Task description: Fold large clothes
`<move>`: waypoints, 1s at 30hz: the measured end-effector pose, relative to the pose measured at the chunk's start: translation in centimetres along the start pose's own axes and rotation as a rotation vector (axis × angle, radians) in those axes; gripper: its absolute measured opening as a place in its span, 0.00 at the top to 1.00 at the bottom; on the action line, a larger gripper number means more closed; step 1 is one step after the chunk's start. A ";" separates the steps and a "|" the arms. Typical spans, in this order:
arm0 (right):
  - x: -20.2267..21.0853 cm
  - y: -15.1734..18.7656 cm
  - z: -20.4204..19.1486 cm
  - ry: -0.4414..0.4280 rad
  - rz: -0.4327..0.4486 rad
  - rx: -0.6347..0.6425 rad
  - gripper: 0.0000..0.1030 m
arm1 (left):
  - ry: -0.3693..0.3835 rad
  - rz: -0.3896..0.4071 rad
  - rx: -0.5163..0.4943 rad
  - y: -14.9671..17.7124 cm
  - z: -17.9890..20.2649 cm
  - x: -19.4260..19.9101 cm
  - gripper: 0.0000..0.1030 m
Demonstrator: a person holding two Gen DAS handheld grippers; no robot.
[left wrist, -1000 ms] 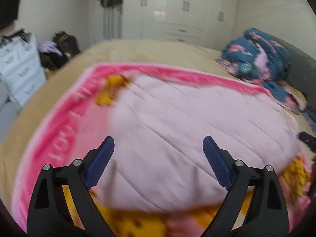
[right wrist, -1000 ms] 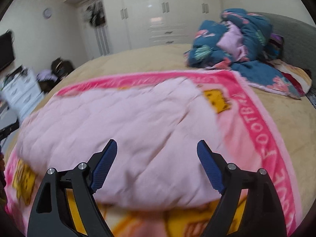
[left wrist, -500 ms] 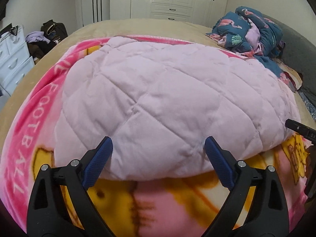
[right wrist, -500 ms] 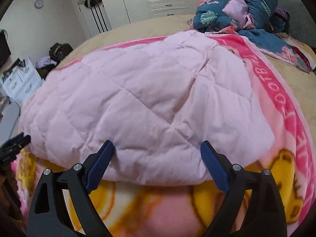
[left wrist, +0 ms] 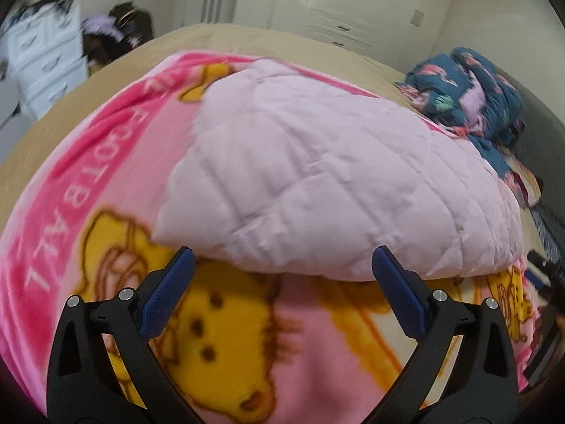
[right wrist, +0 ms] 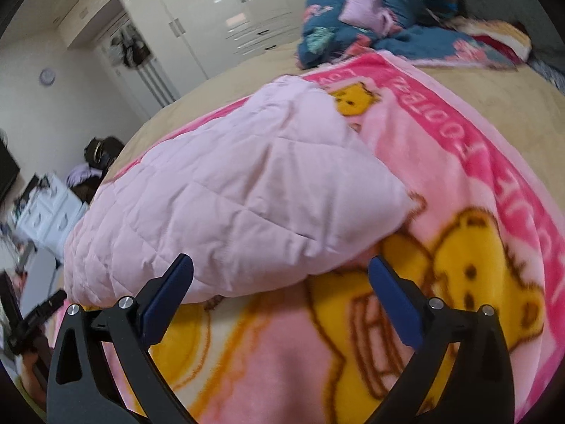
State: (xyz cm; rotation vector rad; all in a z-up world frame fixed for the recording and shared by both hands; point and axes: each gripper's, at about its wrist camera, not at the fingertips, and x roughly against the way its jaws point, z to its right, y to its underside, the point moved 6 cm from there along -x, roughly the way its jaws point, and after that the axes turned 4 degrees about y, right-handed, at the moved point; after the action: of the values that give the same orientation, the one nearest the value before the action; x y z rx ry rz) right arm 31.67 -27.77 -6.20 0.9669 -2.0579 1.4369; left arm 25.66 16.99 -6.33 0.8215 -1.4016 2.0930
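Note:
A pale pink quilted garment [left wrist: 317,183] lies folded on a pink cartoon-bear blanket [left wrist: 70,183] spread over the bed. It also shows in the right wrist view [right wrist: 240,205], on the same blanket [right wrist: 476,212]. My left gripper [left wrist: 282,265] is open and empty, just in front of the garment's near edge, towards its left corner. My right gripper [right wrist: 280,272] is open and empty, just in front of the near edge, towards the garment's right corner. Neither gripper touches the cloth.
A heap of dark blue flowered bedding [left wrist: 469,95] lies at the back right of the bed [right wrist: 370,24]. White wardrobes [left wrist: 335,3] stand behind. A white drawer unit [left wrist: 46,60] and bags [left wrist: 120,31] stand left of the bed.
Both grippers have pulled back from the garment and turned outwards, left one to the left, right one to the right. More blanket shows in front. Both stay open.

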 end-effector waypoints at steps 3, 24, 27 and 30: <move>-0.7 0.5 1.0 0.002 -0.026 -0.066 0.04 | 0.060 -0.028 0.138 0.6 -2.1 -0.6 0.09; -7.8 -1.3 3.3 -0.107 -0.044 -0.412 0.04 | 0.224 -0.034 0.590 -1.7 -3.5 -8.1 0.08; -8.5 -1.8 3.0 -0.106 -0.032 -0.401 0.04 | 0.219 -0.015 0.616 -2.2 -3.8 -9.0 0.08; -9.4 -2.4 2.8 -0.118 -0.029 -0.395 0.04 | 0.212 0.009 0.634 -2.8 -4.1 -9.6 0.08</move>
State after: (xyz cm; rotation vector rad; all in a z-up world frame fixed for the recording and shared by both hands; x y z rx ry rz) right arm 39.68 -28.13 -12.29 0.9254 -2.2847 0.9240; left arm 33.47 21.15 -12.58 0.7820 -0.6255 2.5790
